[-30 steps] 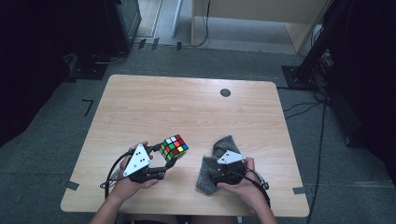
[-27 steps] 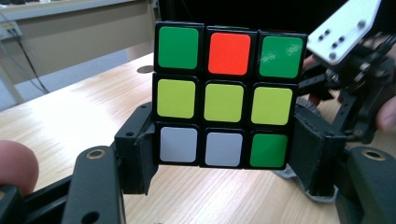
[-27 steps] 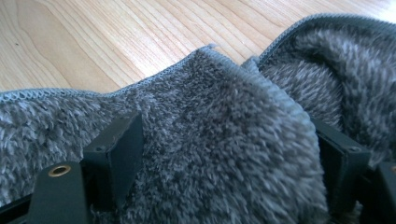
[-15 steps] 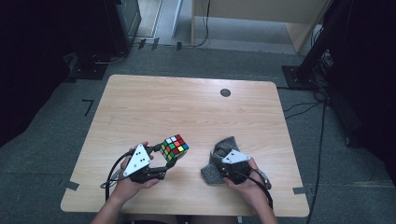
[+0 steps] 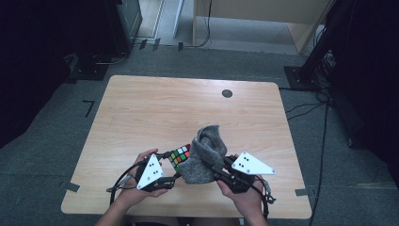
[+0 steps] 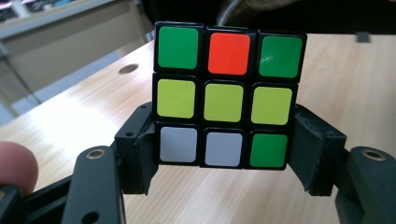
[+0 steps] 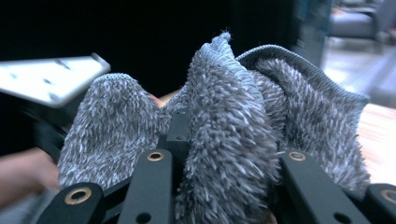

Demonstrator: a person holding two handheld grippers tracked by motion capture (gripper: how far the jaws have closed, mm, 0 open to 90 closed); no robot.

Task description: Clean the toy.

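Puzzle cube (image 6: 227,95), black frame with coloured stickers, three by three per face; face toward the left gripper view reads green, red, green on top, three yellow-green across the middle, white, white, green below. No long axis; it sits square and upright between the jaws, pads pressing its two lower sides, so the left claw (image 6: 224,154) is closed on it. In the high view the cube (image 5: 179,155) sits low over the near part of the worktop (image 5: 155,108), touching or just beside the cloth. Grey shaggy cloth (image 7: 224,126), stitched hem, bunched into folds. Right claw (image 7: 224,186) is clamped on its lower part; its jaws have just been closing with the cloth between them. In the high view the cloth (image 5: 202,153) stands raised off the worktop, long axis running up and away from the person, free end topmost.
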